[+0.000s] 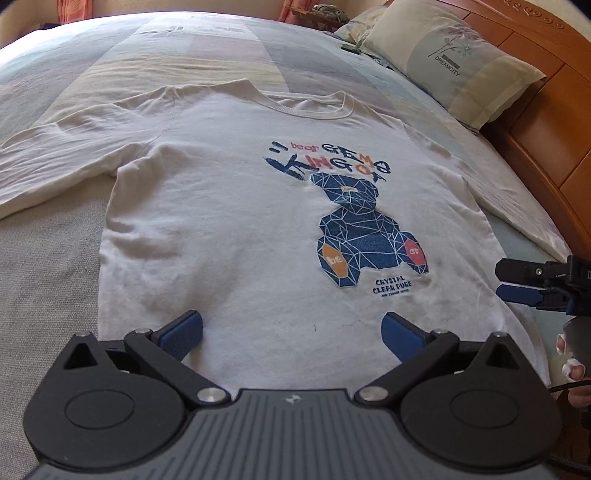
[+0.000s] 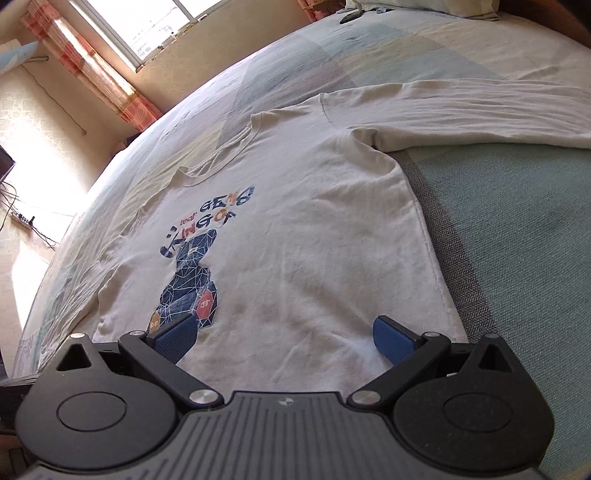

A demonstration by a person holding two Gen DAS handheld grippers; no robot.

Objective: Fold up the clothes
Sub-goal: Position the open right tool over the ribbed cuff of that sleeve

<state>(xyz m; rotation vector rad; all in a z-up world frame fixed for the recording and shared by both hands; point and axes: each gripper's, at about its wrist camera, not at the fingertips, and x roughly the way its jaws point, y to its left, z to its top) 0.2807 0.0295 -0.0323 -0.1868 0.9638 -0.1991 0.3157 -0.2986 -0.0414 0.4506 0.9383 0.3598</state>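
A white long-sleeved T-shirt (image 1: pixel 229 229) with a blue bear print (image 1: pixel 365 232) lies flat, front up, on the bed, sleeves spread to both sides. My left gripper (image 1: pixel 291 332) hovers open over the shirt's lower hem, nothing between its blue pads. In the right wrist view the same T-shirt (image 2: pixel 314 229) fills the middle, its right sleeve (image 2: pixel 480 110) stretched out to the right. My right gripper (image 2: pixel 286 334) is open above the hem near the bear print (image 2: pixel 188 284). The right gripper (image 1: pixel 517 284) also shows at the right edge of the left wrist view, beside the shirt's side.
A pillow (image 1: pixel 454 62) lies against the wooden headboard (image 1: pixel 546 122) at the far right. The patchwork bedspread (image 1: pixel 184 48) extends beyond the collar. A window (image 2: pixel 147 26) with an orange curtain (image 2: pixel 92 70) and floor cables (image 2: pixel 26 218) lie left of the bed. A person's hand (image 1: pixel 570 365) holds the right gripper.
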